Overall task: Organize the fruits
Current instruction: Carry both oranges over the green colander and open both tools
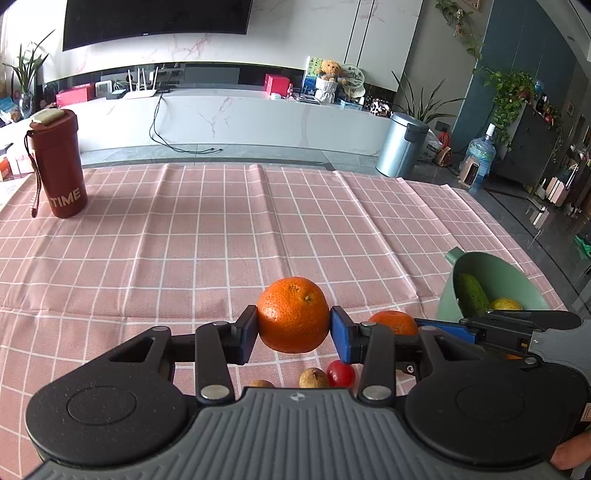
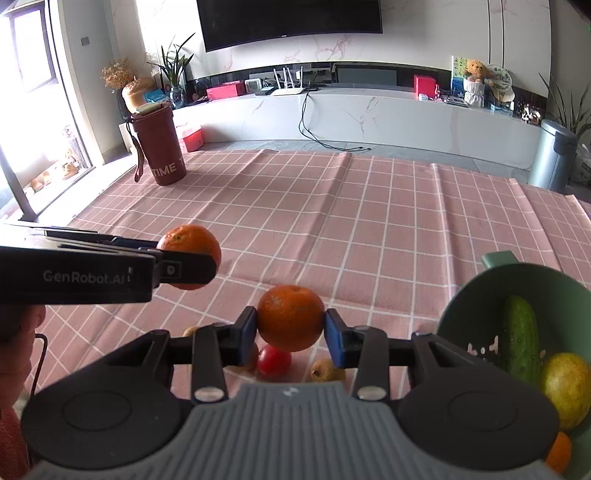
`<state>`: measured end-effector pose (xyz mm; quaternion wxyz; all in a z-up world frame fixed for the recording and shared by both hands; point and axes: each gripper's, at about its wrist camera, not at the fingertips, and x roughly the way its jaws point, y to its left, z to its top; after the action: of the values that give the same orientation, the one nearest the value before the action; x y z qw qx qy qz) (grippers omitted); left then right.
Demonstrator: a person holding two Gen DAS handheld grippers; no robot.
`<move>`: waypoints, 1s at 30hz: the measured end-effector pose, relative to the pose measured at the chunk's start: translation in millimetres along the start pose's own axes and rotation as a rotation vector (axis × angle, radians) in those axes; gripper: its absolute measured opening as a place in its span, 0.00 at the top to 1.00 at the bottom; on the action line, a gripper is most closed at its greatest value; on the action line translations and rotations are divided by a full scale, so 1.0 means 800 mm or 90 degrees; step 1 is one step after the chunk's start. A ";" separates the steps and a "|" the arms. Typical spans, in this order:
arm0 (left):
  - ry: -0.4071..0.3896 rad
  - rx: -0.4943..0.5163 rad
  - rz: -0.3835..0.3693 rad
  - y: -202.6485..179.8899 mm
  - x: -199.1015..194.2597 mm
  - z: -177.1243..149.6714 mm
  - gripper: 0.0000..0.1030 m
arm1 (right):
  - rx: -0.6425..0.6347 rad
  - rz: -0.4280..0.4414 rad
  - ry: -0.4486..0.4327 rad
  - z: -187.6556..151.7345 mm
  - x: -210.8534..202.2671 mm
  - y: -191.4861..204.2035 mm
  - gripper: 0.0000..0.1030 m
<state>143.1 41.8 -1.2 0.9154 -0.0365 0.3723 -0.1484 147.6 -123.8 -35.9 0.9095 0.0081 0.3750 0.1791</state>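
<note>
A dark television point(image 2: 290, 20) hangs on a marble wall above a long white console point(image 2: 369, 110); daylight floods through the window point(image 2: 33, 48) on the left.

Checked tablecloth point(image 1: 221, 240) (pink) bears tumbler point(image 1: 59, 166), seemingly bowl point(image 1: 491, 273).

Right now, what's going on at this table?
A person is sorting fruit with a tool in each hand. The left tool is shut on one orange and the right tool on another orange, both lifted off the pink checked cloth. The green bowl already holds a cucumber. A small tomato remains on the cloth.
</note>
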 end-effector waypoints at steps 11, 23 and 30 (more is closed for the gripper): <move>-0.025 -0.001 -0.041 -0.062 -0.040 0.002 0.54 | -0.001 -0.004 -0.010 -0.011 -0.079 -0.011 0.65; -0.012 0.049 -0.111 -0.136 -0.016 0.015 0.54 | 0.001 -0.044 0.002 -0.015 -0.158 -0.101 0.65; 0.046 0.099 -0.122 -0.181 0.039 0.017 0.54 | -0.048 -0.083 0.044 -0.024 -0.158 -0.142 0.65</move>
<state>137.7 -106.3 13.4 0.8832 0.0048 0.3869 -0.2652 87.7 -274.0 18.9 0.9056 -0.0570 0.3986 0.1334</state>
